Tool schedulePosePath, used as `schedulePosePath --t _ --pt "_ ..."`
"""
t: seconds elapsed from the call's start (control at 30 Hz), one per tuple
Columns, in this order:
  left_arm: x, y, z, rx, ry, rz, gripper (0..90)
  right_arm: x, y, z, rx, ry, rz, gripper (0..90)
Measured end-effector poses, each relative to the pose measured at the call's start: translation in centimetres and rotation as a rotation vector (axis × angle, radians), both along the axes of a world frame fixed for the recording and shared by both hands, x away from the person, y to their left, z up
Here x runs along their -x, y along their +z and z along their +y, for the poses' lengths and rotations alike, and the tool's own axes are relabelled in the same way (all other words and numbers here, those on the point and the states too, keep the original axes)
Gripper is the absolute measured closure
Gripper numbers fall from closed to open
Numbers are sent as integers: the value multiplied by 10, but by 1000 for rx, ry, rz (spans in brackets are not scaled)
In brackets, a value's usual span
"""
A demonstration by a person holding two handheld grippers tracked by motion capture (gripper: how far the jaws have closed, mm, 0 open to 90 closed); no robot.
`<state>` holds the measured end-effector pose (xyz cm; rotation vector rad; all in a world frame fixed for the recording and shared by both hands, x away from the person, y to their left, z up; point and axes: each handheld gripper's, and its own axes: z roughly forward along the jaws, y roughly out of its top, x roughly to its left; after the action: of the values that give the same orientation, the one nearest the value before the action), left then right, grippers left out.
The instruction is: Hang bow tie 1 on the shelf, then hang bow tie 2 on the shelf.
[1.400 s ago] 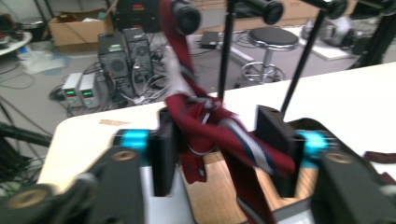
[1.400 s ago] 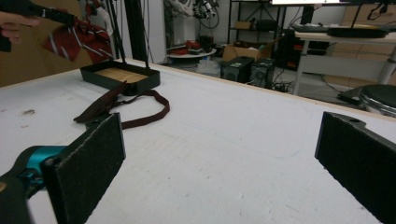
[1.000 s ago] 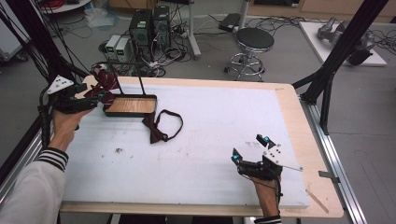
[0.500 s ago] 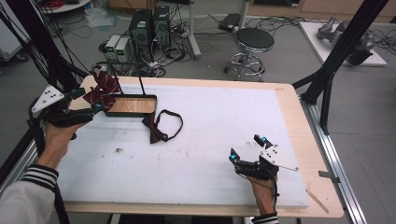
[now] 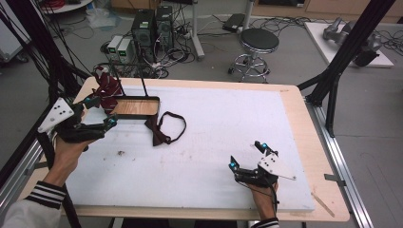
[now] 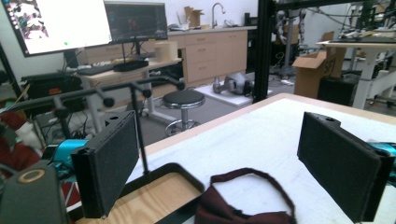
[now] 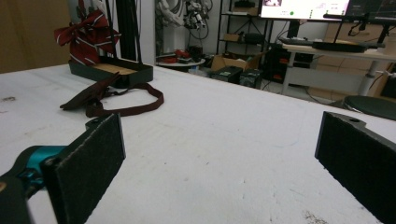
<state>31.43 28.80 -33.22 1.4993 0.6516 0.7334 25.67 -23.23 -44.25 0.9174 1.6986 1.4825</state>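
Dark maroon bow tie with looped strap [image 5: 162,129]: flat on the white foam table cover [image 5: 223,142], its knot touching the front edge of the black-rimmed wooden tray [image 5: 135,107]; unmoved over the last second.
Striped red bow tie [image 5: 107,88]: hangs on the black stand at the tray's far left corner.
Left gripper [image 5: 100,114]: has drawn back from the stand toward the person; jaws wide apart, holding nothing.
Meaning: probably the striped tie is hung and the maroon one comes next.
Right gripper [image 5: 246,156]: resting low near the table's front edge, jaws spread, empty.
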Motion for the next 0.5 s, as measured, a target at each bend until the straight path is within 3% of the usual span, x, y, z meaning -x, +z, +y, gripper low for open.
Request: schedulePosePath --t 0.1,0.5 --pt "5 2 -4 1 -12 -16 132 1 -2 0 -8 0 2 8" --pt "5 -2 -9 -6 -21 -2 129 2 -7 -5 -44 -13 6 8"
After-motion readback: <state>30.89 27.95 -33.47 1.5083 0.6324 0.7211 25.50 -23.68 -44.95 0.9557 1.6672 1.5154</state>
